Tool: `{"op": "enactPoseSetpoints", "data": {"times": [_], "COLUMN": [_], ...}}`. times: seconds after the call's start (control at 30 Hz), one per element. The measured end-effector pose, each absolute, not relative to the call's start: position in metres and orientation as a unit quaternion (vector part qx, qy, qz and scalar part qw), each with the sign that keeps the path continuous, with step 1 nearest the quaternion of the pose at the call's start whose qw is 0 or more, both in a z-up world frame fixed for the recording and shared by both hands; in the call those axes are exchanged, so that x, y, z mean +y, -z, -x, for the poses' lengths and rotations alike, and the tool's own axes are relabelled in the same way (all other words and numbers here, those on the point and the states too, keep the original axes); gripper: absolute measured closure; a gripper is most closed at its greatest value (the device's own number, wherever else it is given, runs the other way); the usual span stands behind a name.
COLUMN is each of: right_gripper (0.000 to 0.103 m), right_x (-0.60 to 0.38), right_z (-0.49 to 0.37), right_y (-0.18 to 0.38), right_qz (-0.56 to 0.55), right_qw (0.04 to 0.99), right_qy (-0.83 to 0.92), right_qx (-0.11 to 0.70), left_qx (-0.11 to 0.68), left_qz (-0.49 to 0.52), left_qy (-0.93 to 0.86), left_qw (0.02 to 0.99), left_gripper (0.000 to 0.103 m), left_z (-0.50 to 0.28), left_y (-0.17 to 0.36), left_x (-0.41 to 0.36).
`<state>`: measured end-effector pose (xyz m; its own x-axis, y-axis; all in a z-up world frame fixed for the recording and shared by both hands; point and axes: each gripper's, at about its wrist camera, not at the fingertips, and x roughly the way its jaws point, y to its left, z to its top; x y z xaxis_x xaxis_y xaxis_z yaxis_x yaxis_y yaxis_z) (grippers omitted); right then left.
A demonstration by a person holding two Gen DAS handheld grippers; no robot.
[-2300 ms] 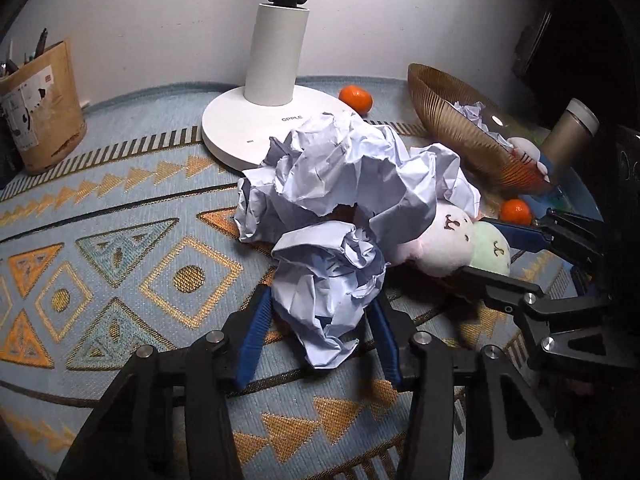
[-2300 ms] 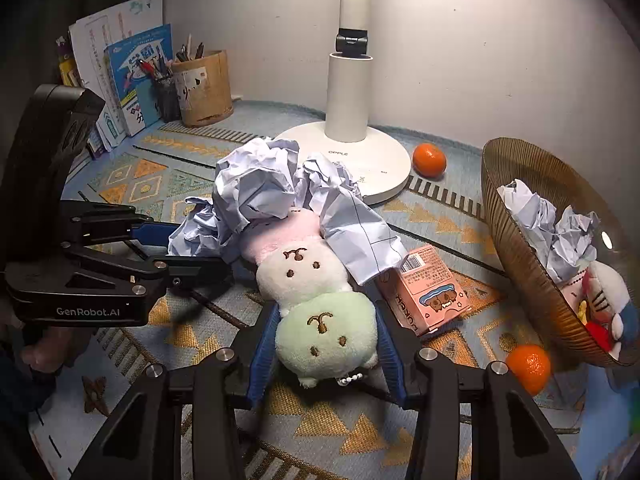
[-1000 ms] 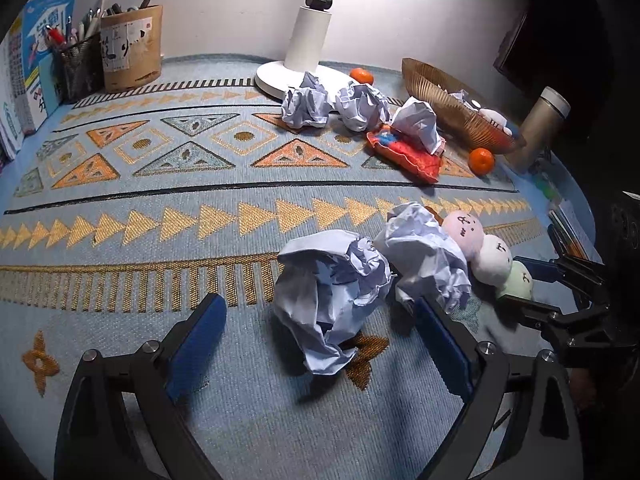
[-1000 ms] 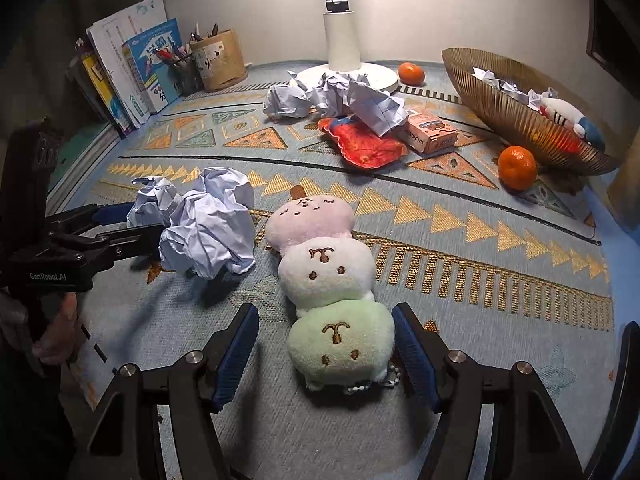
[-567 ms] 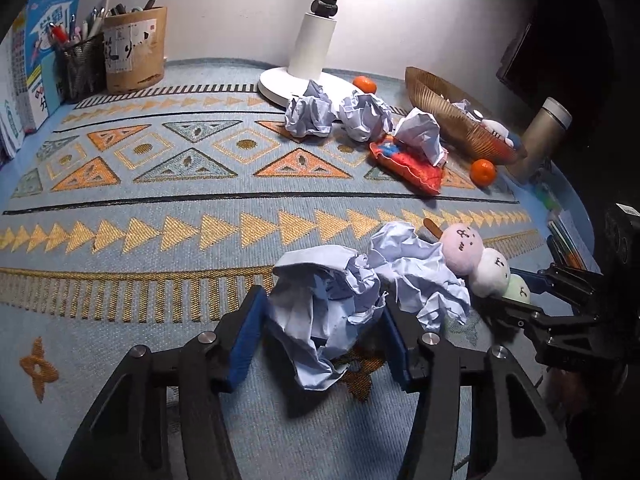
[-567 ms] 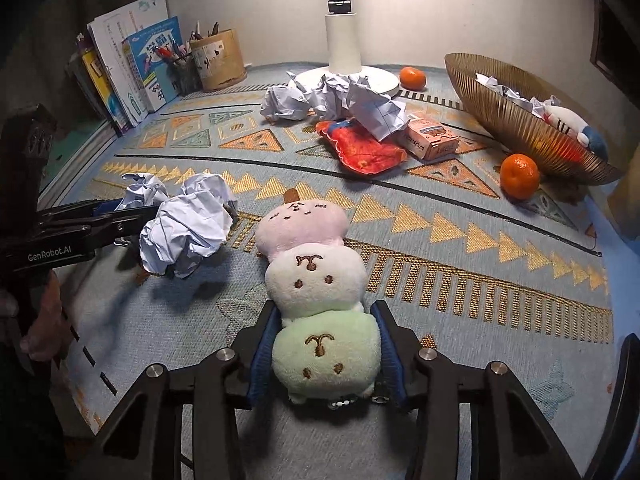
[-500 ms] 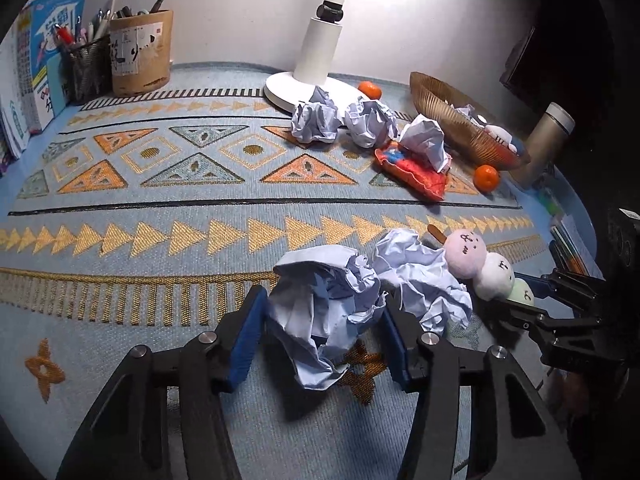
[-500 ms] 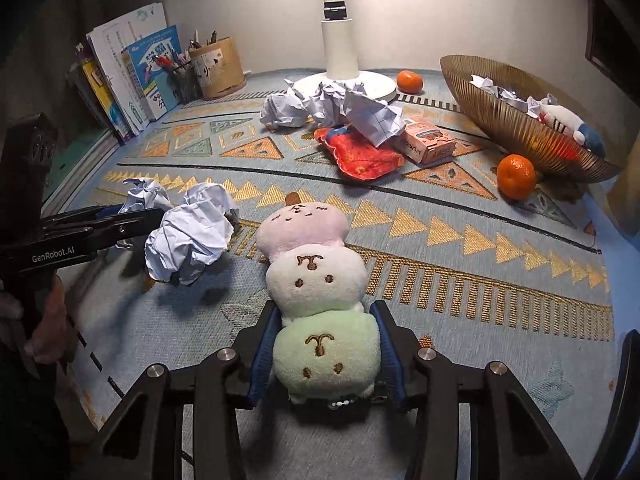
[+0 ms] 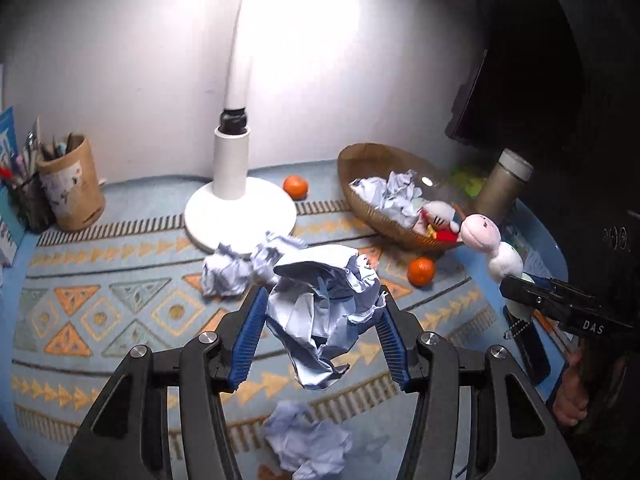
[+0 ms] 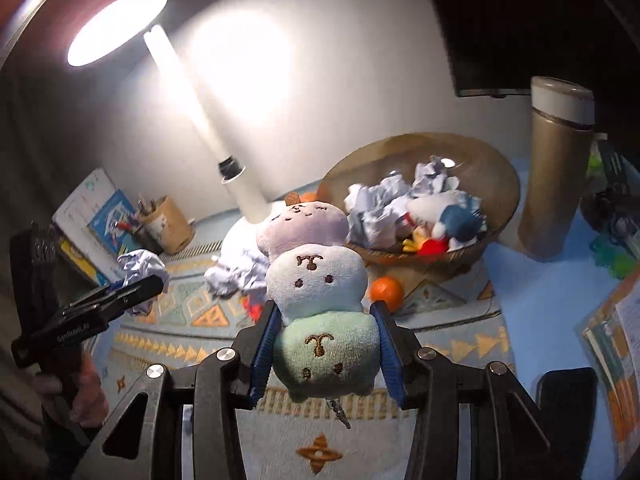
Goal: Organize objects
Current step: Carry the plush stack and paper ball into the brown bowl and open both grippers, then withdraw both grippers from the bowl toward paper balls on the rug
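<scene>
Crumpled paper (image 9: 324, 312) pinched in left tongs (image 9: 320, 340); plush toy (image 10: 320, 304) in right tongs (image 10: 324, 352).

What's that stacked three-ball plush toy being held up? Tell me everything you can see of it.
The plush toy is three soft, fuzzy balls in a row: pink at the far end with a small brown stub, white in the middle, pale green nearest. Each has a brown embroidered face. A small metal chain hangs from the green end. The right gripper clamps the green ball between blue pads, holding the toy off the mat, pink end towards the wicker basket.
</scene>
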<state>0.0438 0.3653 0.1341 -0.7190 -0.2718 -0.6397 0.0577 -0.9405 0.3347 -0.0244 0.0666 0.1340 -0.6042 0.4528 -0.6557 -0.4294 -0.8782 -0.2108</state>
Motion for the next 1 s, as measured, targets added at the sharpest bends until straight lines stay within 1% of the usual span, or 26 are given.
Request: {"op": "enactPoseSetpoints", "data": {"times": [0.13, 0.2, 0.33, 0.43, 0.47, 0.5, 0.53, 0.57, 0.6, 0.77, 1.0], "right_gripper": [0.058, 0.058, 0.058, 0.057, 0.056, 0.054, 0.054, 0.054, 0.054, 0.054, 0.054], "right_x": [0.397, 0.405, 0.417, 0.421, 0.422, 0.422, 0.422, 0.422, 0.423, 0.424, 0.403], "right_z": [-0.007, 0.011, 0.047, 0.079, 0.088, 0.097, 0.104, 0.108, 0.109, 0.090, 0.043], "right_y": [-0.148, -0.151, -0.152, -0.149, -0.147, -0.143, -0.138, -0.133, -0.129, -0.125, -0.154], "right_qz": [-0.352, -0.350, -0.347, -0.351, -0.354, -0.359, -0.369, -0.379, -0.388, -0.392, -0.370], "right_qw": [0.034, 0.022, -0.004, -0.006, -0.006, -0.007, -0.006, -0.003, 0.003, 0.008, 0.032], "right_qy": [0.919, 0.917, 0.917, 0.914, 0.913, 0.911, 0.908, 0.903, 0.898, 0.897, 0.912], "right_qx": [-0.177, -0.188, -0.197, -0.202, -0.204, -0.202, -0.200, -0.202, -0.207, -0.205, -0.177], "left_qx": [0.008, 0.018, 0.014, 0.010, 0.007, 0.004, 0.006, 0.008, 0.004, -0.008, -0.011], "left_qz": [0.365, 0.361, 0.372, 0.370, 0.366, 0.367, 0.375, 0.380, 0.380, 0.380, 0.341], "left_qy": [-0.889, -0.887, -0.875, -0.874, -0.874, -0.869, -0.862, -0.860, -0.863, -0.862, -0.887], "left_qw": [0.278, 0.289, 0.308, 0.314, 0.320, 0.331, 0.342, 0.340, 0.333, 0.334, 0.311], "left_gripper": [0.052, 0.052, 0.052, 0.051, 0.048, 0.036, 0.014, 0.006, 0.002, 0.002, 0.002], "left_z": [0.062, 0.081, 0.121, 0.143, 0.149, 0.154, 0.160, 0.164, 0.164, 0.149, 0.108], "left_y": [-0.152, -0.155, -0.144, -0.138, -0.136, -0.133, -0.129, -0.124, -0.120, -0.114, -0.152], "left_x": [0.120, 0.146, 0.186, 0.209, 0.215, 0.221, 0.228, 0.232, 0.233, 0.219, 0.178]}}
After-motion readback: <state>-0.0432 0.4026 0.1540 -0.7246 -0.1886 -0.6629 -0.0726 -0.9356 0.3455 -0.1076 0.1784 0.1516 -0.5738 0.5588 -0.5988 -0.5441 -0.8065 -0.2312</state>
